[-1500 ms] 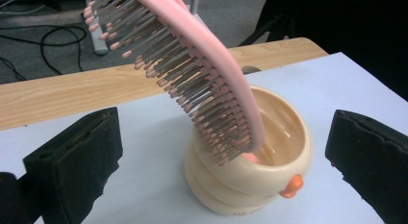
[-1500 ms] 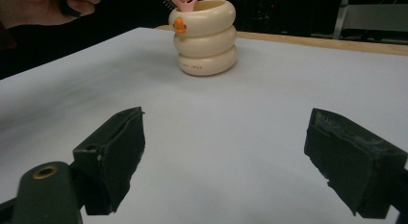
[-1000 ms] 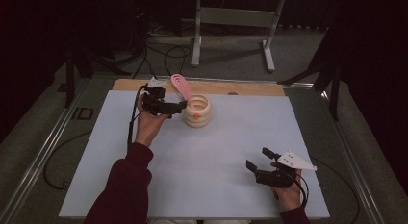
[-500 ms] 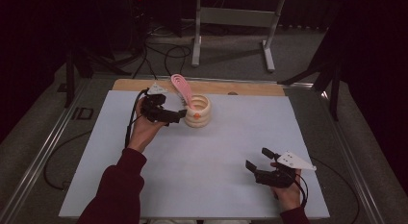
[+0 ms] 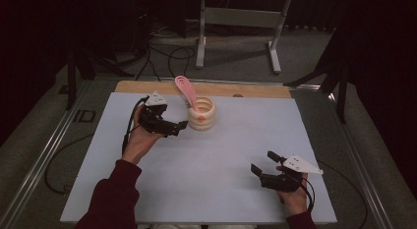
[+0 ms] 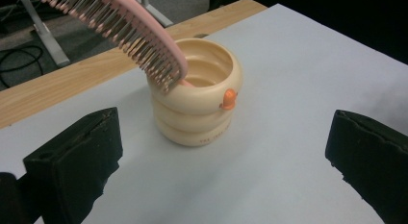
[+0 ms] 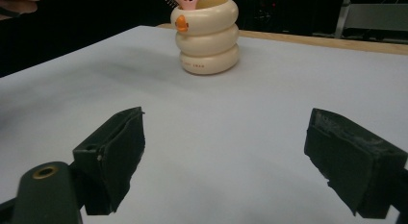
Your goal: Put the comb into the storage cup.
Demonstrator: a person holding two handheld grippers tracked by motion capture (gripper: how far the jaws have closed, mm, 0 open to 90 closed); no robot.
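High view has the left gripper (image 5: pixel 180 126) just beside the cream cup (image 5: pixel 202 114) holding a pink comb (image 5: pixel 185 88) far along the counter (image 5: pixel 216 165), fingers spread as if to grasp, while the right gripper (image 5: pixel 264 162) idles open, well apart.

Comb (image 6: pixel 120 29) handle inside cup (image 6: pixel 195 96)

The left gripper (image 5: pixel 180 127) is held far out over the bench by a hand (image 5: pixel 140 140) with a dark red sleeve (image 5: pixel 110 199), its jaws spread wide and nothing between them. The right gripper (image 5: pixel 263 162) is held low at the near right in the other hand (image 5: pixel 295 199), jaws likewise set wide apart and empty.
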